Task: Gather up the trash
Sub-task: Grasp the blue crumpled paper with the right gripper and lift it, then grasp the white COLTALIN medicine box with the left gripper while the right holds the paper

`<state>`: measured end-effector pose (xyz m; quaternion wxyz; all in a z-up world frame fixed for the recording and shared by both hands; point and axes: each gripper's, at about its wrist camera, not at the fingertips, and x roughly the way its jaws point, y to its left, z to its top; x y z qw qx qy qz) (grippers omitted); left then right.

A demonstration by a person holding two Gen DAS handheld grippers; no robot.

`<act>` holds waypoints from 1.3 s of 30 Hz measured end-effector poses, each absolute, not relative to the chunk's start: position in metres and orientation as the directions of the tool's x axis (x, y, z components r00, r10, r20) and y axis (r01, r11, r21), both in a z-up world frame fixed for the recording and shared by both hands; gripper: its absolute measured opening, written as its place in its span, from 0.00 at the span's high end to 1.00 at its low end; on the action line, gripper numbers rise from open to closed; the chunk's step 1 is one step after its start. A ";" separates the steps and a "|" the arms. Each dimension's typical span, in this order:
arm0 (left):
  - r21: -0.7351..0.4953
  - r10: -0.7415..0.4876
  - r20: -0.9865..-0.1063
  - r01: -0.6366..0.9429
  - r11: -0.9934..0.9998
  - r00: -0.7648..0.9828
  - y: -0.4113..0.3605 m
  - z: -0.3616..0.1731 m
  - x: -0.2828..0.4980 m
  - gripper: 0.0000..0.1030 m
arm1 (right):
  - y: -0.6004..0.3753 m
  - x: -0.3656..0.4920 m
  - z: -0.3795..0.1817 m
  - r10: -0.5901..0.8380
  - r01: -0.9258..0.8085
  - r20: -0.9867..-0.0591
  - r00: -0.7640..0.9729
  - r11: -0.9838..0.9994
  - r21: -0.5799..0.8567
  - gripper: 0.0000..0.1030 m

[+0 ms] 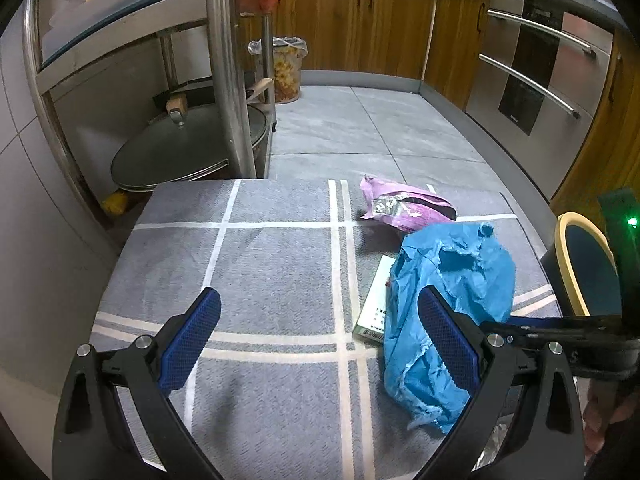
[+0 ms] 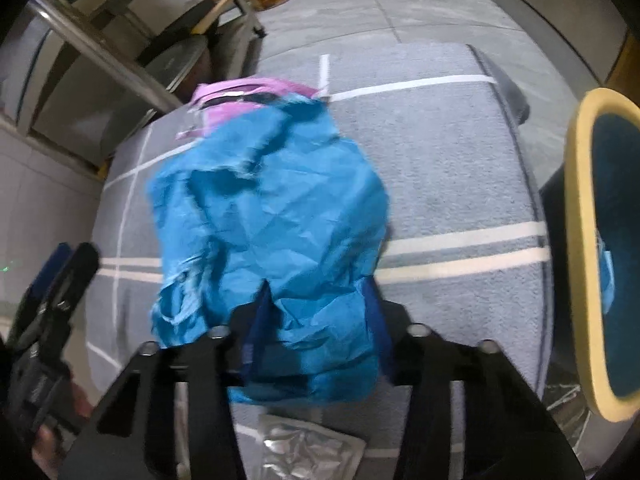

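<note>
A crumpled blue paper is gripped by my right gripper, which is shut on its lower part and holds it above the grey mat. The blue paper also shows in the left wrist view. My left gripper is open and empty over the mat, left of the paper. A purple snack bag lies on the mat behind the paper; it also shows in the right wrist view. A white box lies partly under the paper. A silver blister pack lies below my right gripper.
A dark bin with a yellow rim stands at the right edge of the mat, also in the left wrist view. A metal rack with a pan lid stands at the left. A floral waste bin stands by wooden cabinets.
</note>
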<state>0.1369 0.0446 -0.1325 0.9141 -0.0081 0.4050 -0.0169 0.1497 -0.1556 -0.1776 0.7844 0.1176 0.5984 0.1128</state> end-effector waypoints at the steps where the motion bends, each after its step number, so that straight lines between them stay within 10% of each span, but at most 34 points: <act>1: -0.028 -0.037 -0.740 0.024 0.999 0.671 0.044 -0.132 0.138 0.06 | -0.155 0.149 -0.176 0.327 -0.045 -0.911 0.250 0.944 0.326 0.67; 17: -0.061 -0.046 -0.728 0.002 0.998 0.684 0.045 -0.124 0.150 0.06 | -0.197 0.145 -0.058 0.255 -0.126 -0.898 0.359 0.966 0.224 0.79; 39: 0.015 0.018 -0.782 -0.009 1.000 0.623 -0.055 -0.166 0.172 0.06 | -0.300 0.165 -0.060 0.227 0.110 -0.852 0.471 0.944 0.312 0.79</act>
